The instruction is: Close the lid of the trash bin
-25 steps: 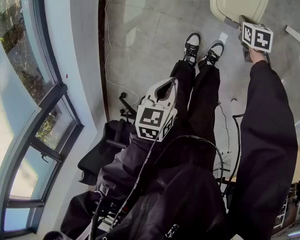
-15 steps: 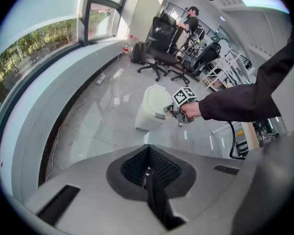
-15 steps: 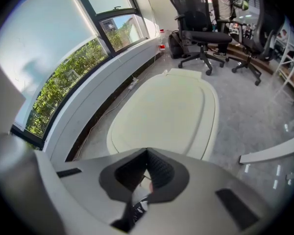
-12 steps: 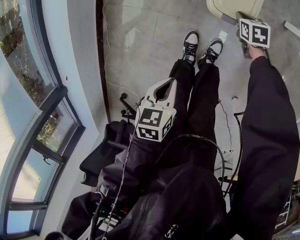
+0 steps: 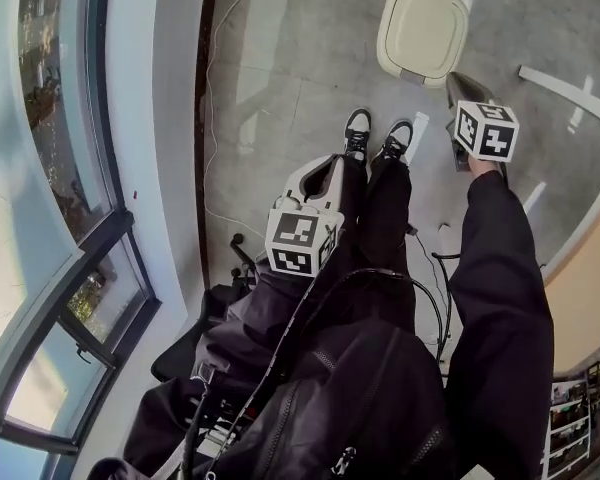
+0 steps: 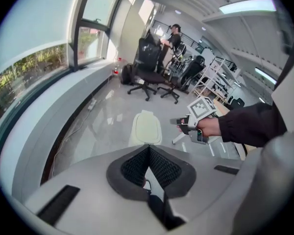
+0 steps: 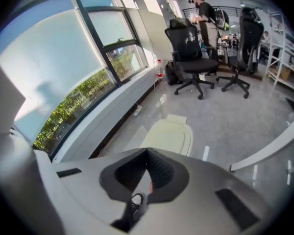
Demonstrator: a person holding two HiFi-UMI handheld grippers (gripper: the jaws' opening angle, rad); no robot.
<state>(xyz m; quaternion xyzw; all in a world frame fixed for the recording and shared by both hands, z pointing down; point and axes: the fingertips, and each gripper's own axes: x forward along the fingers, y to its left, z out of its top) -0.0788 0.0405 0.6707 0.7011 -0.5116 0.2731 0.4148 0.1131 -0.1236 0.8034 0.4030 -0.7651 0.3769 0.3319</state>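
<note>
The trash bin (image 5: pixel 422 30) stands on the grey floor ahead of the person's shoes, its cream lid lying flat on top. It also shows in the left gripper view as the bin (image 6: pixel 146 127) and in the right gripper view as the bin (image 7: pixel 170 133). My right gripper (image 5: pixel 453 80) hangs to the bin's right and nearer to me, apart from it, shut on nothing. My left gripper (image 5: pixel 335 165) is held above the person's legs, far from the bin, and is shut and empty too. The right gripper (image 6: pixel 179 123) is seen from the left one.
A window wall with a low sill (image 5: pixel 170 118) runs along the left, with a cable (image 5: pixel 220 88) on the floor beside it. A white strip (image 5: pixel 565 86) lies on the floor at right. Office chairs (image 7: pixel 193 58) and a person (image 7: pixel 206 11) are farther back.
The right gripper, close to the bin's lid edge before, is now drawn back from it. The bin sits farther off and fully in the head view. The left gripper stays over the legs.
</note>
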